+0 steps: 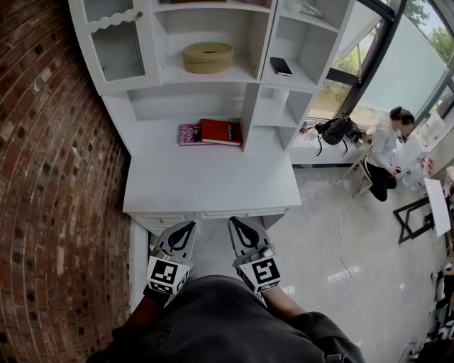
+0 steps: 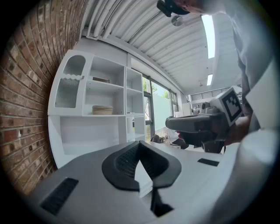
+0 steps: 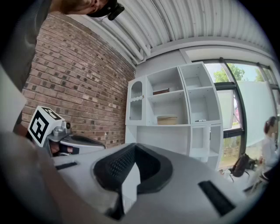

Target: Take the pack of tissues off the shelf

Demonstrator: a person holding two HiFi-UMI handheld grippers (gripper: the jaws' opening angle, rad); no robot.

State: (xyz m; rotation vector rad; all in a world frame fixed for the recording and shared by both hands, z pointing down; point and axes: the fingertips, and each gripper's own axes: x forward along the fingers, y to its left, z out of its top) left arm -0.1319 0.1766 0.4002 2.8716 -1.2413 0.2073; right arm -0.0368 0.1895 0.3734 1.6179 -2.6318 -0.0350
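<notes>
The white shelf unit stands ahead of me above a white desk. A round tan woven container sits in its middle compartment, also seen in the left gripper view and the right gripper view. A small pale object lies on the upper right shelf; I cannot tell whether it is the tissue pack. My left gripper and right gripper hang side by side near my body, short of the desk's front edge. Both are shut and hold nothing.
A black phone lies on the right shelf. A red book and a pink one rest at the desk's back. A brick wall runs along the left. A person crouches by the window at right.
</notes>
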